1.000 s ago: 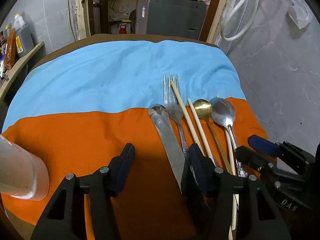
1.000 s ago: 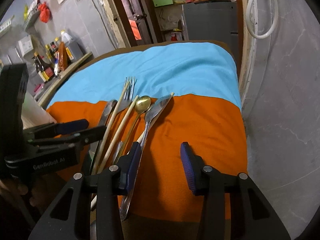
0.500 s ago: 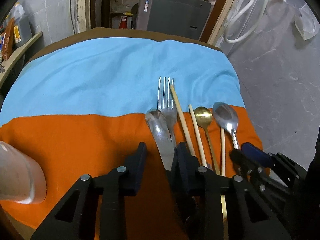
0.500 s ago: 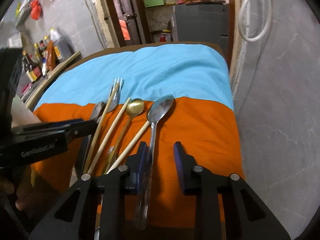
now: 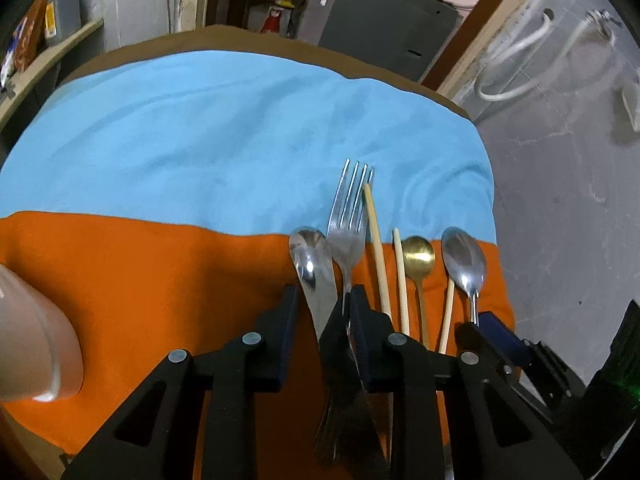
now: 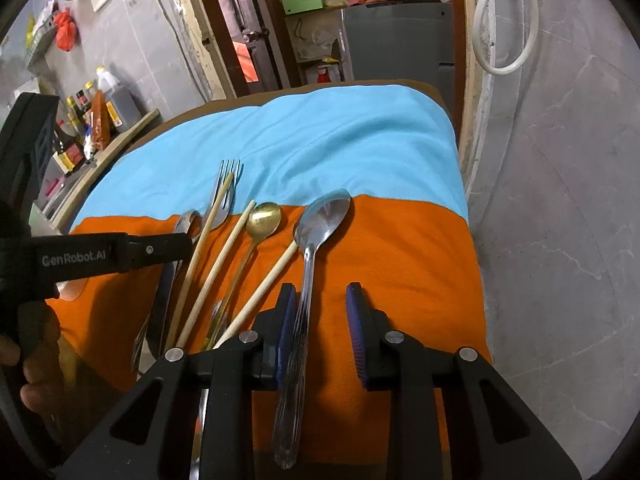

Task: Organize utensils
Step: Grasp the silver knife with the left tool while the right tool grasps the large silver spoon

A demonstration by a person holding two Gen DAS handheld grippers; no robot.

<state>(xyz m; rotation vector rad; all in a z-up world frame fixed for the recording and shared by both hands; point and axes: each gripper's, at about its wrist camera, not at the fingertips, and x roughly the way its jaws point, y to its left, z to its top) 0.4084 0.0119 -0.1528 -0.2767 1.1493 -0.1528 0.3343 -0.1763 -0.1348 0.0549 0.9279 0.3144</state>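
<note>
Utensils lie in a row on the orange cloth (image 5: pixel 160 280): a table knife (image 5: pixel 314 276), a fork (image 5: pixel 348 216), three wooden chopsticks (image 5: pixel 376 248), a gold spoon (image 5: pixel 418 254) and a silver spoon (image 6: pixel 320 220). My left gripper (image 5: pixel 324 316) hangs over the knife with its jaws closing. The blade runs between them, and a gap shows beside the left pad. My right gripper (image 6: pixel 322 320) straddles the silver spoon's handle (image 6: pixel 302 320). The handle lies against the left pad, well clear of the right one.
A pale cup (image 5: pixel 36 340) stands at the left on the orange cloth. A blue cloth (image 5: pixel 240 140) covers the far half of the round table. The table edge drops to a grey floor (image 6: pixel 560 240) on the right. A shelf with bottles (image 6: pixel 92 120) is at the far left.
Both grippers' jaws have narrowed. The left one shifted right until it straddled the knife blade. The silver spoon's handle has swung clear of the chopsticks and now lies between the right jaws.
</note>
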